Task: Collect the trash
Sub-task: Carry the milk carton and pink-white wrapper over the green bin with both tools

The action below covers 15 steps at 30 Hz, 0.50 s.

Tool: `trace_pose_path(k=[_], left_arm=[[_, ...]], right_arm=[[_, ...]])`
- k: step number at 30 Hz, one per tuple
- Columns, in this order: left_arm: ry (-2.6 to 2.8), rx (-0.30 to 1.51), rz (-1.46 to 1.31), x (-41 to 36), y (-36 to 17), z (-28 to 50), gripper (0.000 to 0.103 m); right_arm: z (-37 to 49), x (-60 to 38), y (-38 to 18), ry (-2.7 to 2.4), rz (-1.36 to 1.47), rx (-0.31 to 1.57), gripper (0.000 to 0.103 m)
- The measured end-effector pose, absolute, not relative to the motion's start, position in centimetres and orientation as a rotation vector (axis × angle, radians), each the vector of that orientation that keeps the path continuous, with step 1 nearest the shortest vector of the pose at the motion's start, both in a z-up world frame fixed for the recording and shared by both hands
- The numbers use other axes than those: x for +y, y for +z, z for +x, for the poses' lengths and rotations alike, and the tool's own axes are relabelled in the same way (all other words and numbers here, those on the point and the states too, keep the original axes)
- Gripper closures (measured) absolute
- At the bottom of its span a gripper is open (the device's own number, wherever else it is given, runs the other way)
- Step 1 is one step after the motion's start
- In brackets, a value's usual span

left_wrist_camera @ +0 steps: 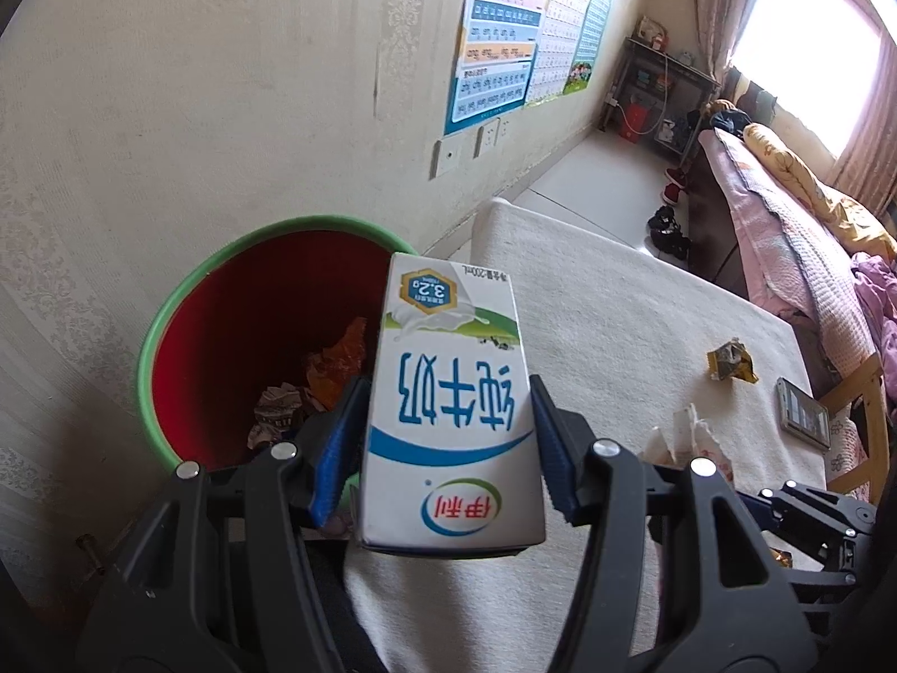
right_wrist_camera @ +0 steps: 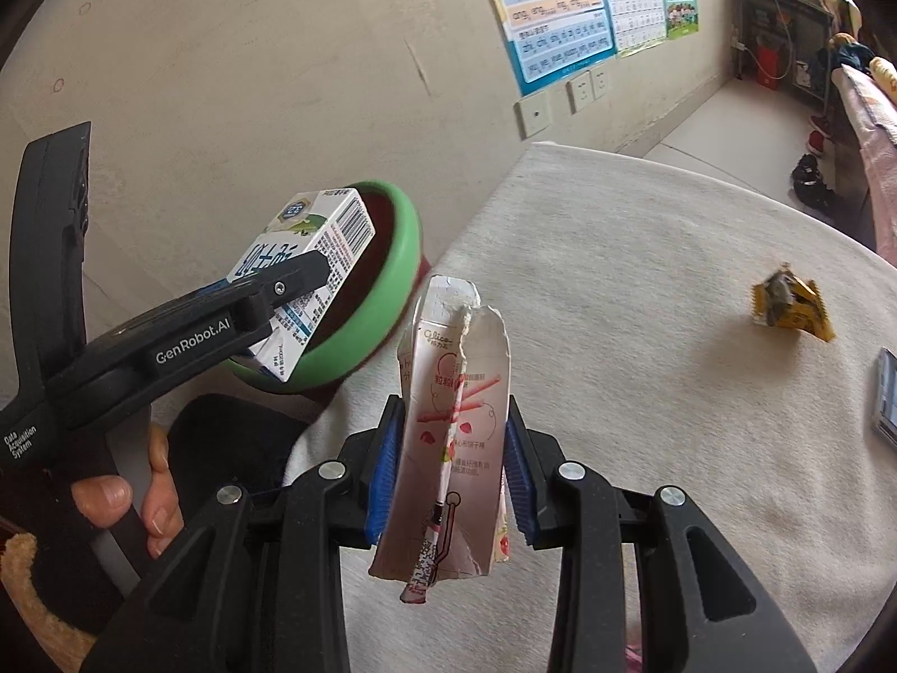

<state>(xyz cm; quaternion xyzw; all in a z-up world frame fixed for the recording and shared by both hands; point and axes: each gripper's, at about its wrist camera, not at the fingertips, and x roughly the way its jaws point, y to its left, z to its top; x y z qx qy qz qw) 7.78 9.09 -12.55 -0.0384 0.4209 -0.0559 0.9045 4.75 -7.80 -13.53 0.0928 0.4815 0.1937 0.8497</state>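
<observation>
My left gripper [left_wrist_camera: 445, 443] is shut on a white and blue milk carton [left_wrist_camera: 448, 392] and holds it at the near rim of a red bin with a green rim [left_wrist_camera: 168, 303], which holds crumpled wrappers. The right wrist view shows the same carton [right_wrist_camera: 314, 258] over the bin [right_wrist_camera: 392, 291], held by the left gripper [right_wrist_camera: 291, 280]. My right gripper [right_wrist_camera: 451, 460] is shut on a torn pink snack box [right_wrist_camera: 454, 426] above the white table [right_wrist_camera: 644, 336]. A crumpled yellow wrapper [right_wrist_camera: 790, 308] lies on the table to the right; it also shows in the left wrist view [left_wrist_camera: 729, 362].
A phone [left_wrist_camera: 804, 412] lies near the table's right edge. The bin stands against a beige wall with posters [left_wrist_camera: 499, 45]. A bed [left_wrist_camera: 785, 207], shoes [left_wrist_camera: 667, 227] and a shelf [left_wrist_camera: 661, 90] are beyond the table. A hand [right_wrist_camera: 129, 499] holds the left gripper's handle.
</observation>
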Motion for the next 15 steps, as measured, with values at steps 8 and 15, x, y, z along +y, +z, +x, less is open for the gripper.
trace_pose_path(k=[8, 15], left_arm=[[-0.001, 0.850, -0.076, 13.8, -12.0, 8.9, 0.048], [0.059, 0.905, -0.122, 17.4, -13.1, 10.7, 0.048]], right_arm=[[8.1, -4.2, -13.6, 0.471, 0.199, 1.031, 0.069], [12.0, -1.5, -13.4, 0.507, 0.288, 1.052, 0.069]])
